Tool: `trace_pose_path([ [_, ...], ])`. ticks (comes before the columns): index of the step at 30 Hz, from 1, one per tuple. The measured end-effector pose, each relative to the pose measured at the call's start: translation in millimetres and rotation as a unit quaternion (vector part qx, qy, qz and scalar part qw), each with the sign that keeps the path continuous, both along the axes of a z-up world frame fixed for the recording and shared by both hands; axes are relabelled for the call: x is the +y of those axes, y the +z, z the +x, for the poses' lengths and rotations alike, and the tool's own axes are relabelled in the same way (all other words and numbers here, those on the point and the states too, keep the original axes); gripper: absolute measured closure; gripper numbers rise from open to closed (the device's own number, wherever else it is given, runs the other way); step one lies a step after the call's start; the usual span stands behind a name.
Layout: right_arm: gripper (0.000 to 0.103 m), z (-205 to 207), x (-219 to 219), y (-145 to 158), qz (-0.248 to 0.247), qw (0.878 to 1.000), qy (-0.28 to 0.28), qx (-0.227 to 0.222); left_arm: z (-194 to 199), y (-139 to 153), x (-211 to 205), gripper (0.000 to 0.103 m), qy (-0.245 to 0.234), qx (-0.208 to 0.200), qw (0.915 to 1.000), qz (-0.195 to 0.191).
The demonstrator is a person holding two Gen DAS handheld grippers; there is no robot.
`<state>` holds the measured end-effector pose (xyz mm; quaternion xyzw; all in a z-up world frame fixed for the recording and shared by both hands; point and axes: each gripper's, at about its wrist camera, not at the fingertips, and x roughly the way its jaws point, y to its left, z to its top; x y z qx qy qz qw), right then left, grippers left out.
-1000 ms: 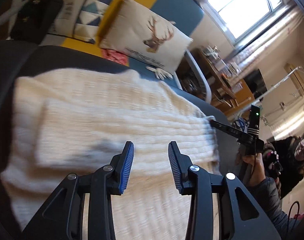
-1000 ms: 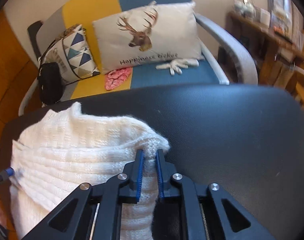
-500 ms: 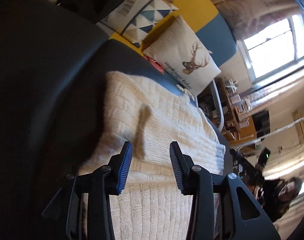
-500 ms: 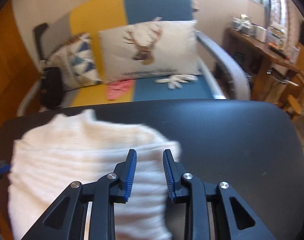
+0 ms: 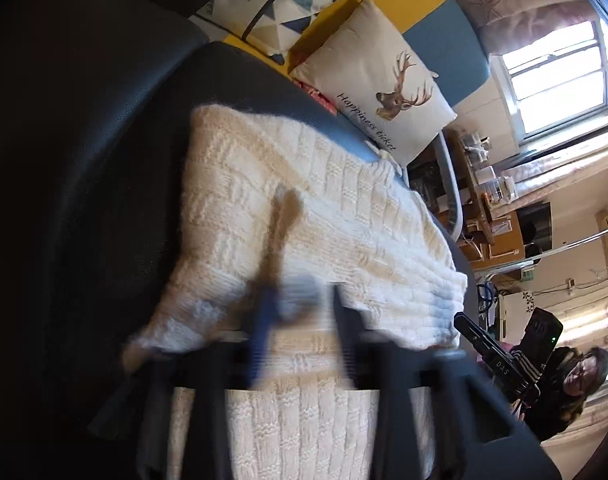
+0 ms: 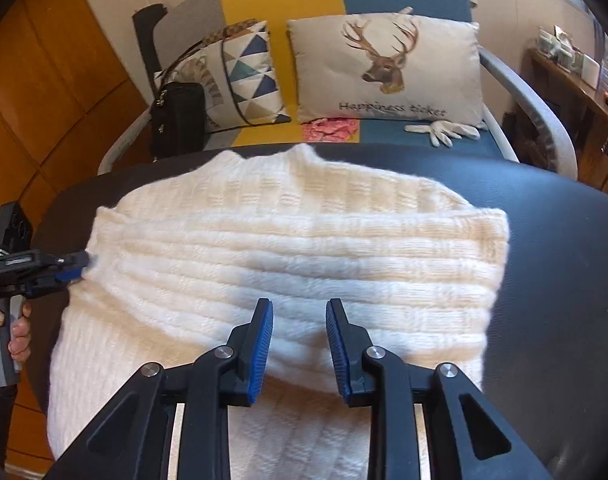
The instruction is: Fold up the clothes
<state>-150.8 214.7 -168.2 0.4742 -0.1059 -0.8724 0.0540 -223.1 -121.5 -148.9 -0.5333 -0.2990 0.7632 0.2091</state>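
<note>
Black table [image 6: 564, 264], sweater [image 6: 288, 248], left gripper [image 6: 82, 265] pinching sweater, closing, right gripper [image 6: 298, 340] parted, sofa pillows [image 6: 388, 68] behind

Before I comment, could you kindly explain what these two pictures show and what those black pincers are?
A person holds a two-finger gripper in each hand, and a fisheye camera on each looks along its fingers. One picture comes from the left gripper, the other from the right gripper. A cream knitted sweater lies partly folded on a black padded tabletop. The left gripper's jaws have just been closing and seem to pinch the sweater's edge. The right gripper's jaws have just opened above the sweater and grip nothing.
</note>
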Motion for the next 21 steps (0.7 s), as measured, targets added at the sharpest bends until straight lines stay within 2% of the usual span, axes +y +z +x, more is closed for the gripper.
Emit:
trace_pose_path([
  [2, 0.076, -1.7, -11.5, -0.8, 0.021, 1.000, 0.016, 0.010, 3.9, 6.3, -5.6, 0.095, 0.023, -0.004, 0.9991, 0.037],
  [4, 0.076, -9.8, -14.8, -9.6, 0.038, 0.999, 0.016, 0.004, 5.8, 1.0, -13.6, 0.095, 0.043, -0.041, 0.9950, 0.080],
  [5, 0.076, -14.6, -16.0, -13.4, 0.038, 0.999, 0.015, -0.005, 7.7, -1.7, -18.7, 0.094, 0.058, -0.054, 0.9932, 0.085],
  [7, 0.076, -17.7, -19.7, -11.4, 0.022, 1.000, 0.017, -0.002, 8.5, 1.4, -26.4, 0.089, 0.067, -0.046, 0.9941, 0.073],
  [9, 0.076, -17.7, -27.6, -5.9, -0.003, 0.999, 0.034, 0.007, 6.3, -3.3, -30.5, 0.073, 0.063, -0.059, 0.9946, 0.058],
  [11, 0.076, -17.3, -46.1, -0.1, -0.020, 0.997, 0.069, 0.016, 5.2, -8.3, -31.8, 0.071, 0.056, -0.064, 0.9950, 0.051],
  [13, 0.076, -22.5, -68.1, 1.8, -0.019, 0.994, 0.104, 0.018, 7.3, -6.9, -29.8, 0.071, 0.050, -0.051, 0.9967, 0.040],
  [15, 0.076, -29.6, -87.7, -2.3, -0.007, 0.993, 0.121, 0.012, 5.4, -5.7, -24.5, 0.059, 0.042, -0.043, 0.9978, 0.029],
  [16, 0.076, -33.1, -97.4, -4.4, -0.001, 0.992, 0.129, 0.010, 3.6, -6.7, -21.4, 0.058, 0.040, -0.042, 0.9980, 0.024],
  [18, 0.076, -43.0, -111.2, -11.9, 0.021, 0.992, 0.128, 0.000, -1.0, -8.2, -14.9, 0.060, 0.034, -0.036, 0.9987, 0.009],
  [19, 0.076, -49.3, -115.1, -17.4, 0.036, 0.992, 0.119, -0.008, -1.5, -5.9, -10.5, 0.068, 0.029, -0.028, 0.9992, -0.005],
  [20, 0.076, -55.8, -115.4, -23.9, 0.058, 0.993, 0.103, -0.018, -2.1, -3.6, -6.0, 0.093, 0.024, -0.019, 0.9993, -0.020],
  [21, 0.077, -57.1, -109.9, -22.5, 0.047, 0.994, 0.096, -0.019, -2.1, -0.8, -4.4, 0.094, 0.020, -0.012, 0.9993, -0.030],
])
